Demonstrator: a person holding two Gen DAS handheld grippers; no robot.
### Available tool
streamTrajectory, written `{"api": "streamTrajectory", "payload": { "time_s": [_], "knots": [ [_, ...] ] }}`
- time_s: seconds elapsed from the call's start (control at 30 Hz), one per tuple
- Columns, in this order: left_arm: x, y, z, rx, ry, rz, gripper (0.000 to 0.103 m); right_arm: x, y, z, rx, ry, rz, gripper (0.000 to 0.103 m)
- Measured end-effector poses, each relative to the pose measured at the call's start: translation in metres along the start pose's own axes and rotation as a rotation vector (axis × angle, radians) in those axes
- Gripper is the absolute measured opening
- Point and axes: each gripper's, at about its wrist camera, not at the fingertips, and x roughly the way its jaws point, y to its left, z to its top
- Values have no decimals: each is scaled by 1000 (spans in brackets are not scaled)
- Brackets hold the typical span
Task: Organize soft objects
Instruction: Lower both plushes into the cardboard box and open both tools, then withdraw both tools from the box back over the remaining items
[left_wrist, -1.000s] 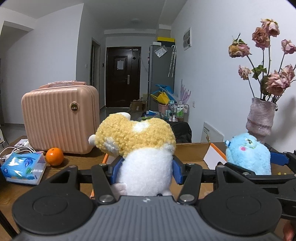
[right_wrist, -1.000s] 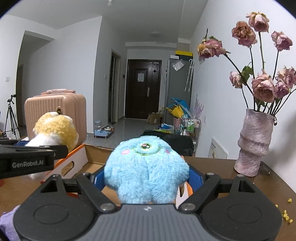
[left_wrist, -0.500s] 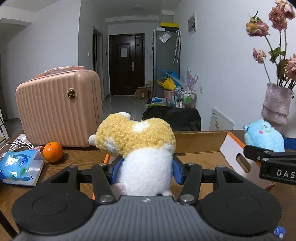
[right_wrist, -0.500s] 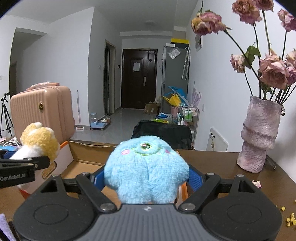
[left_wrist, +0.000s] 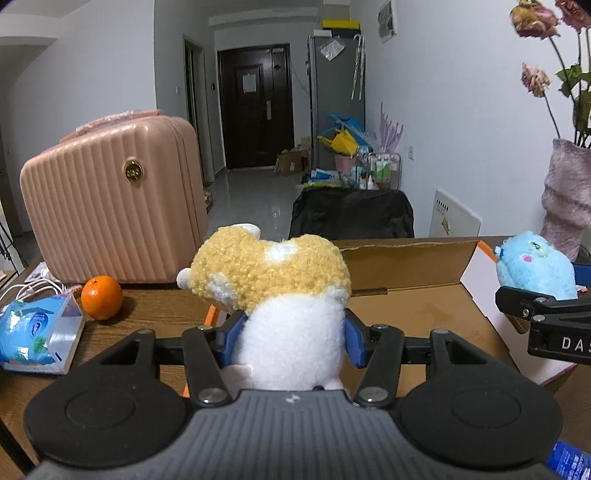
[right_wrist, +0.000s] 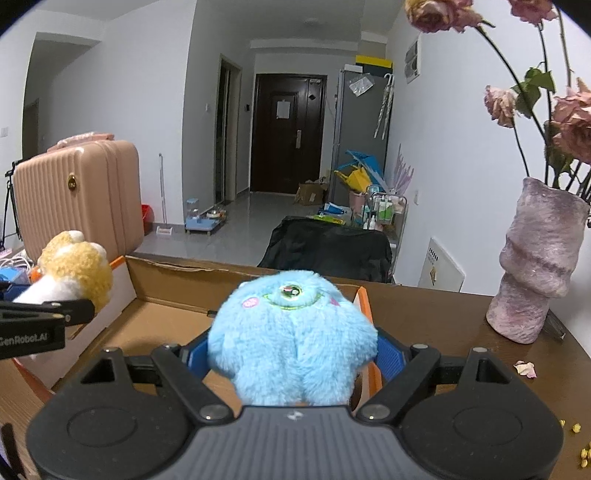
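My left gripper (left_wrist: 291, 341) is shut on a yellow and white plush toy (left_wrist: 280, 295), its blue pads pressed into the white belly. It hangs over the left edge of an open cardboard box (left_wrist: 424, 310). My right gripper (right_wrist: 291, 356) is shut on a fluffy blue plush toy (right_wrist: 291, 336) above the box (right_wrist: 170, 317), near its right wall. Each toy shows in the other view: the blue plush (left_wrist: 533, 267) at the right, the yellow plush (right_wrist: 72, 267) at the left.
A pink ribbed suitcase (left_wrist: 110, 206), an orange (left_wrist: 101, 297) and a blue tissue pack (left_wrist: 35, 332) stand left of the box on the wooden table (right_wrist: 443, 314). A purple vase (right_wrist: 537, 262) of dried roses stands at the right, with petals and crumbs near it.
Both grippers have moved forward over the box with their toys still held. The suitcase and vase have come closer, and the box's bottom shows more.
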Motion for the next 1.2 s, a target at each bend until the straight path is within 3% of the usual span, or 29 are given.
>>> {"api": "streamTrajectory", "payload": {
  "time_s": [0.2, 0.27, 0.3, 0.37, 0.8, 1.2],
  "knots": [
    [14, -6, 4, 10, 36, 16, 62, 16, 0, 2, -16, 43, 22, 89],
    [16, -6, 4, 14, 40, 22, 82, 18, 0, 2, -19, 57, 36, 91],
    [15, -7, 5, 12, 34, 28, 86, 19, 0, 2, -24, 59, 39, 95],
    [10, -5, 6, 6, 15, 48, 103, 20, 0, 2, -31, 59, 43, 102],
    [-41, 25, 3, -90, 2, 159, 103, -9, 6, -1, -64, 46, 105, 102],
    [-112, 46, -27, -96, -12, 153, 103, -75, 23, -9, -71, -13, 82, 102]
  ]
}}
